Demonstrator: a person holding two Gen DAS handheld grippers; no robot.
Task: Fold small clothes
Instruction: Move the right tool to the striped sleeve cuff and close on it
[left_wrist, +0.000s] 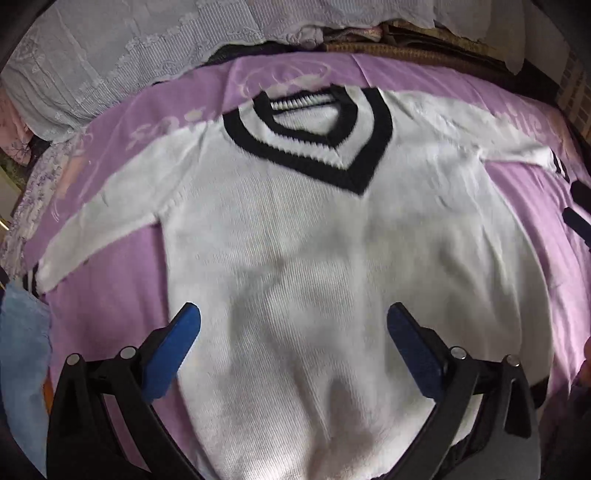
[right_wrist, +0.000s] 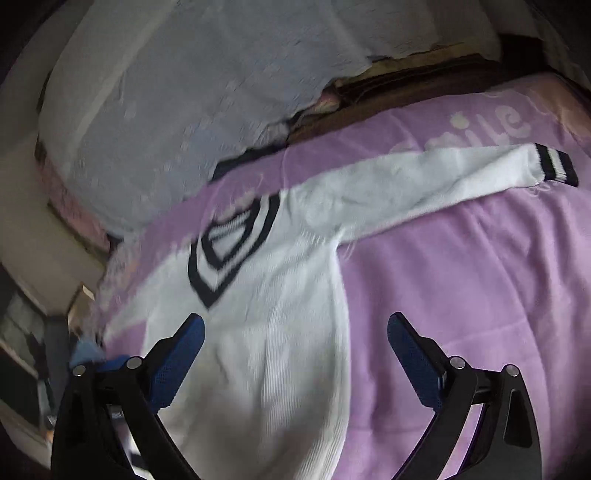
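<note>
Sweater lies face up and flat on the purple blanket, both sleeves spread outward, so fold lines are accessible. Left gripper hovers over the sweater's lower body, jaws wide, empty. Right gripper hovers above the sweater's right edge, jaws wide, empty, likely positioned for a side fold.

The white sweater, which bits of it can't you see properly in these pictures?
- Bottom hem of the white sweater: cut off by the lower edge in both views, behind the left gripper and the right gripper.
- Left-hand sleeve cuff: left wrist view, squashed at the picture's edge, partly behind a blue cloth.
- Collar label: too small and blurred in both views.
- Sweater's back: hidden against the purple blanket.
</note>
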